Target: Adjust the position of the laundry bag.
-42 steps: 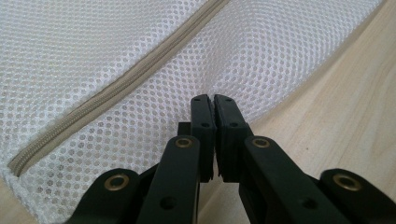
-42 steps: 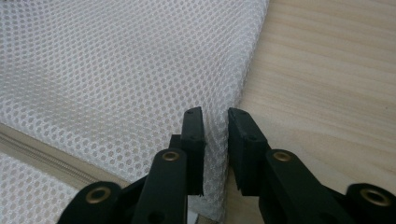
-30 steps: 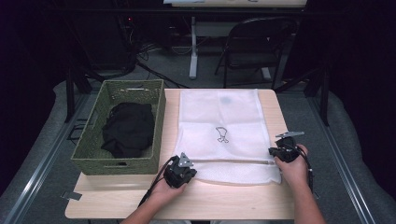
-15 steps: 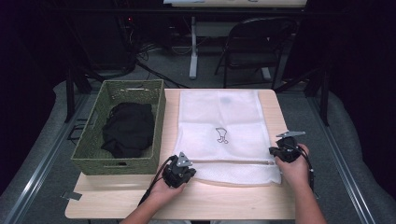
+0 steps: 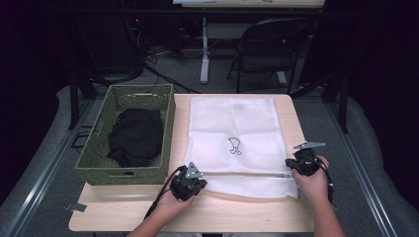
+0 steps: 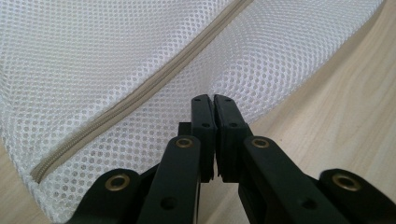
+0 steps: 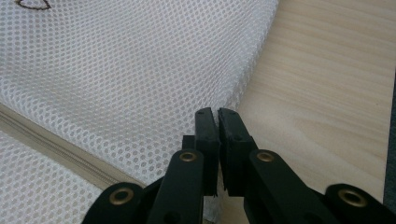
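Observation:
A white mesh laundry bag (image 5: 232, 123) lies flat on the wooden table (image 5: 247, 215), its beige zipper (image 5: 242, 174) running across near the front edge. My left gripper (image 5: 199, 184) sits at the bag's front left corner. In the left gripper view the gripper (image 6: 214, 100) is shut, pinching the mesh (image 6: 116, 56) at its edge just below the zipper (image 6: 140, 95). At the bag's right edge near the zipper end, my right gripper (image 5: 291, 166) is shut too. There the mesh (image 7: 116, 70) rises slightly toward that gripper (image 7: 217, 113).
A green woven basket (image 5: 170, 128) stands at the table's left with a black garment (image 5: 136, 136) inside. Bare wood runs along the front edge and right of the bag (image 7: 327, 70). A folding chair (image 5: 267, 49) and cables are on the floor beyond the table.

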### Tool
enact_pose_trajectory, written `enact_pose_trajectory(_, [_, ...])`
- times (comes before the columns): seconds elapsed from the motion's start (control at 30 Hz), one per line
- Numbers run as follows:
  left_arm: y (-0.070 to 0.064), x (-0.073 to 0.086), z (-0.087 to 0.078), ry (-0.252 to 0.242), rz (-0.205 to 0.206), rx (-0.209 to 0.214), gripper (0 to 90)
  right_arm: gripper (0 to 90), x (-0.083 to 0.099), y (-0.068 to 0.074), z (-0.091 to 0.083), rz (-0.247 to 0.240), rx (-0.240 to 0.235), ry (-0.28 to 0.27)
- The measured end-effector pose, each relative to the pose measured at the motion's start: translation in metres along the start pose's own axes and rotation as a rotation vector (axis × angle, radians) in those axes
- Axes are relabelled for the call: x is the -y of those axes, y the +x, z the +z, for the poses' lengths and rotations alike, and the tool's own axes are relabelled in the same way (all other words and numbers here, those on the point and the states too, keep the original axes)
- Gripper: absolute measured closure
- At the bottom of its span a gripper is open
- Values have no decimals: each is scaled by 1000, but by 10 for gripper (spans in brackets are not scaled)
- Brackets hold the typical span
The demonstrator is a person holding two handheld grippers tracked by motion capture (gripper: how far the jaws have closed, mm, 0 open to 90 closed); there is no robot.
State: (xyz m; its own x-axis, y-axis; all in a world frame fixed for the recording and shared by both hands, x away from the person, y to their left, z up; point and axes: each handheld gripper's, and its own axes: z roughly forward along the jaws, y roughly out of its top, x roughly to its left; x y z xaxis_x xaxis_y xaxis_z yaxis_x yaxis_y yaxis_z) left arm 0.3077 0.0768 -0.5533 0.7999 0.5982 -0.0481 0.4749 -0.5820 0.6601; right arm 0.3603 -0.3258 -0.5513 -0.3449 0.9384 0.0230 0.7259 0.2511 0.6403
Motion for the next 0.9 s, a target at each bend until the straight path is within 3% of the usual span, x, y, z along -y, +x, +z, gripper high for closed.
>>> enact_pose_trajectory(0.37, [-7, 4, -5, 3, -3, 6, 879, 874, 7, 7, -8, -30, 9, -6])
enact_pose_trajectory(0.8, [-19, 11, -15, 34, 26, 21, 879, 874, 21, 17, -24, -61, -4, -12])
enact_pose_trajectory(0.9, [-21, 13, -18, 34, 14, 25, 879, 874, 23, 19, -26, -69, -5, -12])
